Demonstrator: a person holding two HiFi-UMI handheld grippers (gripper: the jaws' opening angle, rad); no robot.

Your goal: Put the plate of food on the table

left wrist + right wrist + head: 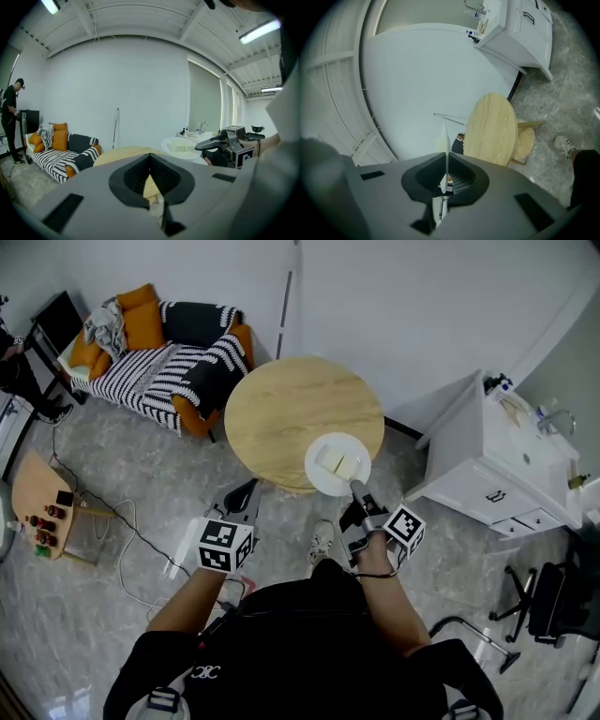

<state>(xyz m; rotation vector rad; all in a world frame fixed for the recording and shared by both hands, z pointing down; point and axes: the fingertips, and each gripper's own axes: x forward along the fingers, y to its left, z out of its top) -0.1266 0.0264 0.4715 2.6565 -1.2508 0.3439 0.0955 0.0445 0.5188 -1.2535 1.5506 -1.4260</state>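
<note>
Farthest left, a black-and-white striped sofa [159, 367] with orange cushions stands against the wall, and a person [9, 117] stands beyond its end. My left gripper [246, 493] comes next, held out over the floor just short of the near edge of the round wooden table [281, 409]. Its 2 jaws are closed tip to tip with nothing between them, and it touches neither the table nor anything else. To its right is the white plate [349, 444], round and so with no long axis of its own. It lies flat and face up at the table's near right edge, part of it over the wood and part past the rim toward me. I cannot tell whether its underside is touching the tabletop. On it are 2 pale blocks of food [338, 463], side by side near the middle. My right gripper [357, 489] is clamped on the plate's near rim, 1 jaw above and 1 below, reaching in from my side. In the right gripper view the plate runs edge-on between the jaws as a thin white line, the pads pressed against it. A pale shoe [322, 542] shows on the floor below. Further right is a white cabinet [487, 465] with a sink and tap on top, and a black office chair [548, 601] stands at the far right.
</note>
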